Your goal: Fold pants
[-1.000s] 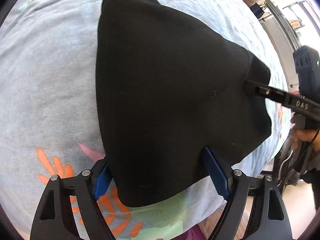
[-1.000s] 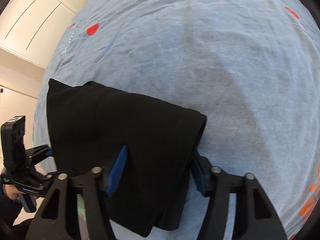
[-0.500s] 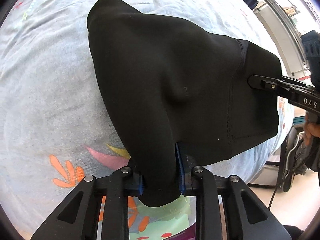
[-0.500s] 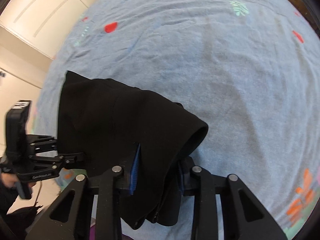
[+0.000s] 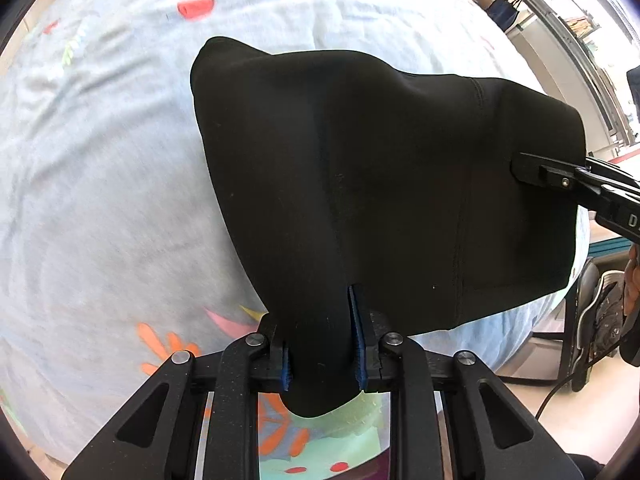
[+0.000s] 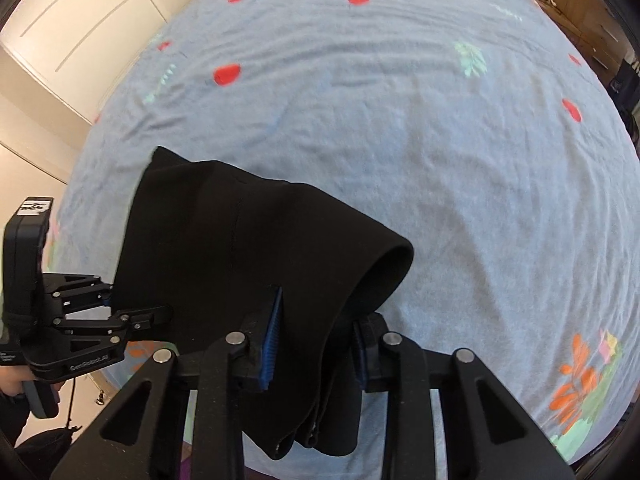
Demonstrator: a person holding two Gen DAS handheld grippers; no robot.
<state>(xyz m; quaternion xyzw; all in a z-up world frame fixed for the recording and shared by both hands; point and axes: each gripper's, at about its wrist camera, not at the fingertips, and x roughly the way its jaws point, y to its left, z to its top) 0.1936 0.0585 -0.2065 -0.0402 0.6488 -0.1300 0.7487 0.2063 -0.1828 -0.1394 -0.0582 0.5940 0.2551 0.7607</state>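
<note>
The black pants [image 5: 380, 180] lie folded on the light blue bed sheet [image 5: 100, 200], with their near edge lifted off it. My left gripper [image 5: 320, 320] is shut on a bunched corner of that edge, and the cloth hangs below the blue pads. At the right of the left wrist view, my right gripper [image 5: 532, 168] pinches the other corner. In the right wrist view the pants [image 6: 248, 248] drape between the fingers of my right gripper [image 6: 316, 320], which is shut on several layers. My left gripper [image 6: 116, 308] grips the far corner at the left.
The flowered sheet [image 6: 440, 140] stretches far beyond the pants. White cupboard doors [image 6: 80, 20] stand past the bed's left side. Shelving and windows [image 5: 580, 40] and a chair base [image 5: 592, 320] on the floor are off the bed's right edge. A person's hand [image 5: 632, 280] holds the right gripper.
Both grippers stood open around the pants' near edge, then shut on it. They have since risen, lifting that edge off the sheet while the far fold stays down.
</note>
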